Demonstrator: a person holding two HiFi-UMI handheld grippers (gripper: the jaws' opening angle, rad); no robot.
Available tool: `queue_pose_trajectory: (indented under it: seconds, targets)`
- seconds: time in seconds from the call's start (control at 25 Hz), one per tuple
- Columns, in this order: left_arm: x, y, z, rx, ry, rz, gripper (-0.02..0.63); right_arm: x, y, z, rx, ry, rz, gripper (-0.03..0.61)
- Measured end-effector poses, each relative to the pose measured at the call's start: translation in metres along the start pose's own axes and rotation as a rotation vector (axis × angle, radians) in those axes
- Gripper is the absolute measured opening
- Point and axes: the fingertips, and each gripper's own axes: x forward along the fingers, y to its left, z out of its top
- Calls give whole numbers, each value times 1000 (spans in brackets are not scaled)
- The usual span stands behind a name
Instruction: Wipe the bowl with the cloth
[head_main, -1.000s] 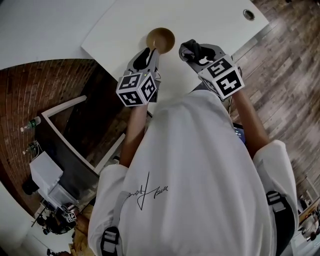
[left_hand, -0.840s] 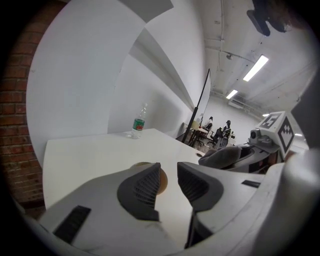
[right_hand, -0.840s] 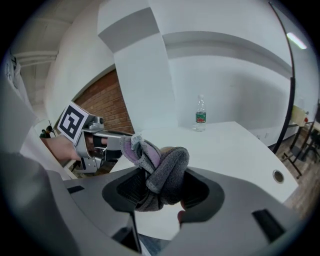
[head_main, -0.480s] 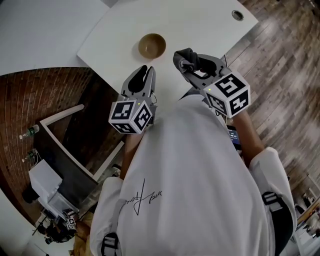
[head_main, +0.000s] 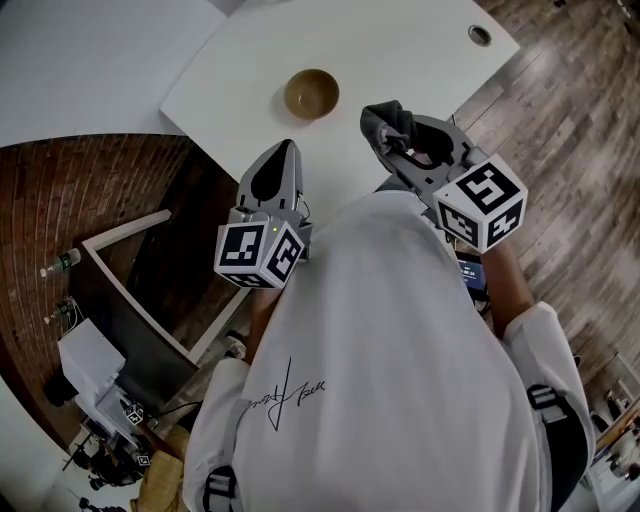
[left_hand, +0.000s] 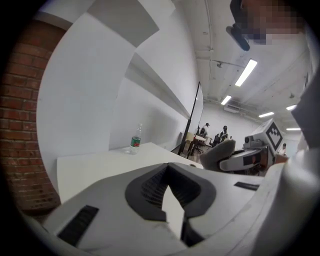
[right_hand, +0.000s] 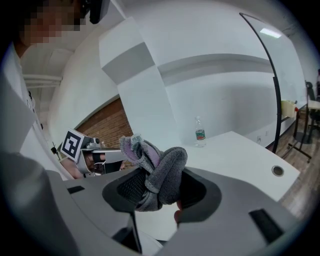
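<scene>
- Left gripper (head_main: 286, 150): sits at centre-left of the head view, above the near edge of the table (head_main: 420, 50). In its own view the left gripper (left_hand: 168, 170) has its two dark pads pressed together at the tips with nothing between them. The jaws have just been closing.
- Right gripper (head_main: 392, 132): sits right of centre in the head view, clear of the table surface. Its own view shows the right gripper (right_hand: 159, 189) pinching the cloth (right_hand: 161, 169).
- Cloth (head_main: 383, 118): grey, bunched into a wad, bulging out above the jaw tips, with a lilac fold at its left side in the right gripper view.
- Bowl (head_main: 311, 94): brown, upright, alone on the white table at upper centre of the head view. It is apart from both grippers and lies between them and beyond their tips.
- Marker cubes: one on the rear of each gripper, left (head_main: 258, 255), right (head_main: 486, 208).
- Bottle (right_hand: 199, 132): clear, green label, upright at the far edge of the table; also seen from the left gripper (left_hand: 135, 140).
</scene>
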Motion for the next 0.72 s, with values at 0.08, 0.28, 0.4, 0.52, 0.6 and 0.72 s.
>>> queue_pose_trajectory:
  seconds: [0.08, 0.28, 0.4, 0.52, 0.6, 0.72]
  targets:
    - [-3, 3, 10, -55, -33, -13, -12, -3, 3, 5, 3, -10, -1, 183]
    - [-7, 5, 26, -66, -77, -24, -12, -10, 6, 11, -6, -27, -26, 183]
    - [-9, 11, 25, -80, -83, -15, -12, -9, 8, 13, 2, -30, -31, 183]
    - [-7, 14, 22, -91, -71, -17, -12, -8, 10, 15, 10, -30, -37, 183]
    - [-6, 13, 24, -86, -71, -21, -12, -9, 9, 18, 4, -27, -51, 183]
    - [-4, 11, 27, -72, -75, -23, -12, -11, 7, 20, 13, -26, -66, 183]
